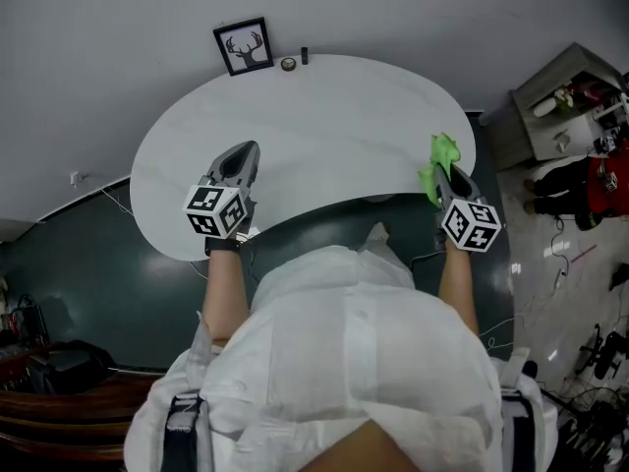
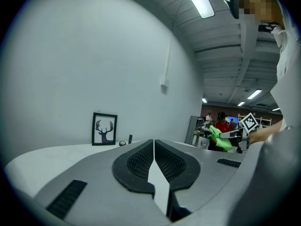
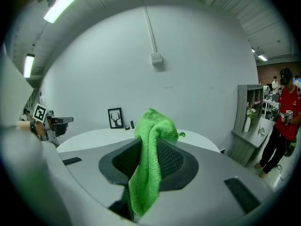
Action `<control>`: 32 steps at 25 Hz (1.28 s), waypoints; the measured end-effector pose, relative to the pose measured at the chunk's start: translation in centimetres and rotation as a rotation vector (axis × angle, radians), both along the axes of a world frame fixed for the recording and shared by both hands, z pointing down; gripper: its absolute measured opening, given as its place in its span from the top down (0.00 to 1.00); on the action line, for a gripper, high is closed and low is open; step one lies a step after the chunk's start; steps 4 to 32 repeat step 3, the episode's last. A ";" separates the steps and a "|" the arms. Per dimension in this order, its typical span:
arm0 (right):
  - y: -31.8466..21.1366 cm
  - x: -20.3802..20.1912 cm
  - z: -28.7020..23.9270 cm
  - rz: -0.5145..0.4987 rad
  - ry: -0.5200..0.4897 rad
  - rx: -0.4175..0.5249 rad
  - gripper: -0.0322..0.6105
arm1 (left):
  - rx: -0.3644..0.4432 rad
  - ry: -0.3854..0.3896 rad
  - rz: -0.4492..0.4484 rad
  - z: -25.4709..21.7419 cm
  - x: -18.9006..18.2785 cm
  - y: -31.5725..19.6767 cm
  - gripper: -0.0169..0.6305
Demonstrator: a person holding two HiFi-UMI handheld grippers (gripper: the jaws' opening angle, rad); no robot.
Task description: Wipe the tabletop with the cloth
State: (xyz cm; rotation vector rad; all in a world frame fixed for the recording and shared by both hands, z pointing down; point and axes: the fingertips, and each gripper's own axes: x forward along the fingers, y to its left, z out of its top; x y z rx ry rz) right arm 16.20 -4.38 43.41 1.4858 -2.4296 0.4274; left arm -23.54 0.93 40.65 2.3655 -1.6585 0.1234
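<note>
Item: green cloth (image 3: 149, 164) — pinched between the jaws of the right gripper (image 1: 445, 177), one bunch standing up past the tips and a tail hanging below them. Location: at the right end of the white oval tabletop (image 1: 324, 126), by its edge; whether the cloth touches the surface cannot be told. Item: left gripper (image 1: 244, 155) — jaws closed together, nothing between them, held over the near left part of the tabletop. Fixed items at the far edge: framed deer picture (image 1: 244, 46), with a small round object (image 1: 288, 64) and a small dark upright object (image 1: 305, 55) just beside it. Status, as judged: wiping not begun, cloth in hand. Handling note: tip the right gripper down so the hanging tail lies flat on the surface and not just its bunched top, hold the clamp firm, and sweep in overlapping passes from the right end leftward; lift the left gripper out of the path and stop short of the picture and the small objects.
</note>
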 end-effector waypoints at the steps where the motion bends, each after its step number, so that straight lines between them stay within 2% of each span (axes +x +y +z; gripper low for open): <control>1: 0.1 0.0 0.0 0.000 0.001 0.000 0.81 | 0.000 -0.001 0.001 0.0 0.1 0.0 0.95; 32: 0.4 0.2 0.0 0.002 0.003 -0.001 0.81 | -0.001 -0.002 0.004 0.0 0.2 0.1 0.95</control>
